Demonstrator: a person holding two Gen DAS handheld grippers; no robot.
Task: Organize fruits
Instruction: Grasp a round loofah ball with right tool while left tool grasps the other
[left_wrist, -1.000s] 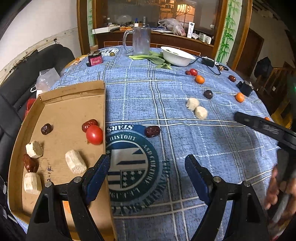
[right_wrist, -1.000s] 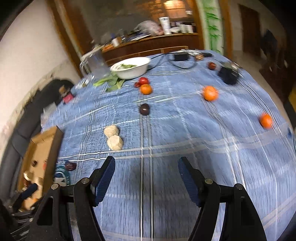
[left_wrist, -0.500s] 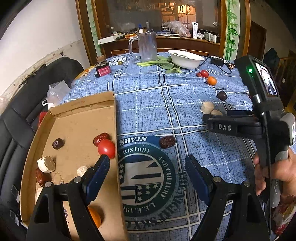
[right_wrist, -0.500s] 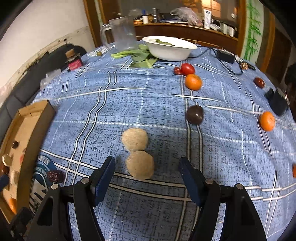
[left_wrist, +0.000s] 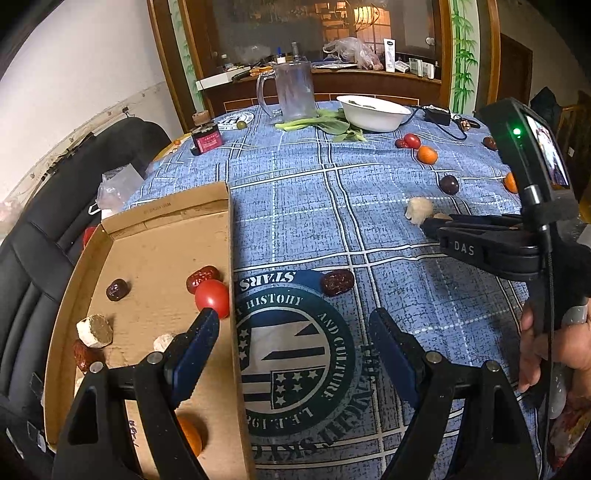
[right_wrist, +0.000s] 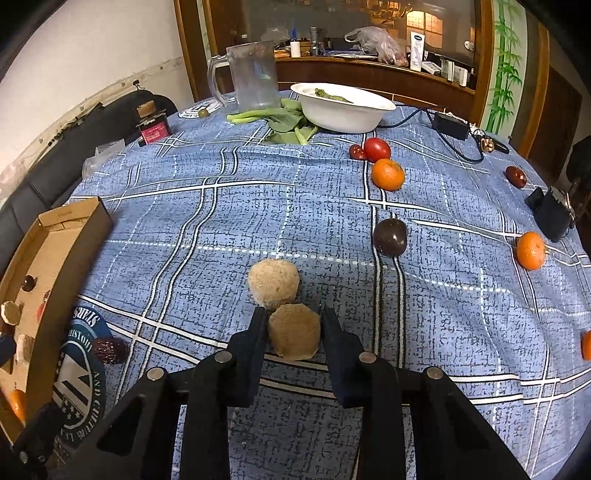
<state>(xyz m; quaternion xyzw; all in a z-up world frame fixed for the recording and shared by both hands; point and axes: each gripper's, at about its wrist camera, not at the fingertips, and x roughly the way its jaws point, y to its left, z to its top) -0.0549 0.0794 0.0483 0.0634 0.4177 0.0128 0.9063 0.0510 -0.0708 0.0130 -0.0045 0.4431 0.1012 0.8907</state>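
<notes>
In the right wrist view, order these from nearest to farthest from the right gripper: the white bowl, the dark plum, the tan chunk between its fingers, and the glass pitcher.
1. Tan chunk, between the right gripper fingers.
2. Dark plum, ahead and to the right.
3. White bowl, at the far side of the table.
4. Glass pitcher, far left, slightly behind the bowl.

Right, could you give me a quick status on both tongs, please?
Right tongs closed around near beige chunk, on the cloth. Left tongs open, empty, beside cardboard tray. Second chunk touching behind.
</notes>
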